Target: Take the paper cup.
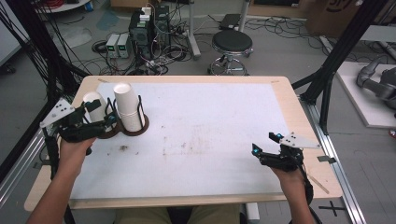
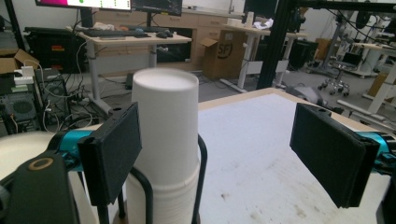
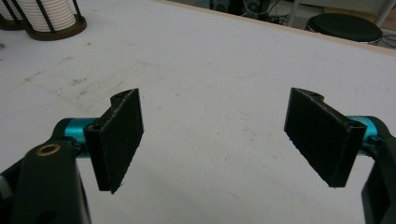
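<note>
Two stacks of white paper cups stand at the table's left, each in a black wire holder on a round brown base. The taller stack is on the right, the shorter stack on the left. My left gripper is open right beside them, partly in front of the shorter stack. In the left gripper view the taller stack rises just behind the left pad, and nothing lies between the pads of the left gripper. My right gripper hovers open over the mat at the right; in its own view the right gripper holds nothing.
A white stained mat covers the wooden table. One cup holder shows far off in the right gripper view. Behind the table are a black stool, computers and cables on the floor, and black frame posts on both sides.
</note>
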Action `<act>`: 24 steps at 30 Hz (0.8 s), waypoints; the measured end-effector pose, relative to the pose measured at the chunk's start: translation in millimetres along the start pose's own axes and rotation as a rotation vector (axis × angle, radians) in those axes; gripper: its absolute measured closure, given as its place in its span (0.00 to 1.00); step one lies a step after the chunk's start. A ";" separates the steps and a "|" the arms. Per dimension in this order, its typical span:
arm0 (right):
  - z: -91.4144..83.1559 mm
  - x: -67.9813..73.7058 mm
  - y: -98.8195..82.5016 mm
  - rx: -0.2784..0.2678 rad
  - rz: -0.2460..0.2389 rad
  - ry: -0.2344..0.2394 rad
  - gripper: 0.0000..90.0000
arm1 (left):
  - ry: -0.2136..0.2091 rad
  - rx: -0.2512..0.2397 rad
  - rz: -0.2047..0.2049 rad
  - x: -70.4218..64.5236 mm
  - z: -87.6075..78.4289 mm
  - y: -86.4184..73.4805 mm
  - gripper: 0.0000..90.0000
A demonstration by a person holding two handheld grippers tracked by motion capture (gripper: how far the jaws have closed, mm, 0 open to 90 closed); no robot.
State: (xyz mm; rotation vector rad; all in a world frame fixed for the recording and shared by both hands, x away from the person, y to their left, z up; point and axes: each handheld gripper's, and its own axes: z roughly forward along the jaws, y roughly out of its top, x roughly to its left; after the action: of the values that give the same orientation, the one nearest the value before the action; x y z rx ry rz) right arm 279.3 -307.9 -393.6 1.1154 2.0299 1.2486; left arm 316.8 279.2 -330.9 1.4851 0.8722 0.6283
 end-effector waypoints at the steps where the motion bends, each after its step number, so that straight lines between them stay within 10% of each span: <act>1: -0.4 0.4 -0.4 -0.001 0.000 0.000 0.23 | 0.000 0.006 0.003 1.7 3.6 3.6 0.19; 12: 0.6 2.2 0.2 0.000 -0.007 0.003 0.23 | 0.060 0.086 0.002 19.2 43.9 28.0 0.18; 24: 1.9 1.0 -0.4 0.007 0.003 0.012 0.23 | 0.069 0.176 0.005 28.2 80.4 17.8 0.18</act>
State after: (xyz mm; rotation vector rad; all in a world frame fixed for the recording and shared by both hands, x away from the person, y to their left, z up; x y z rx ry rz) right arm 280.1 -306.2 -394.8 1.1167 2.0433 1.2532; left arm 400.5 256.3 -325.4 1.6313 0.9987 0.6223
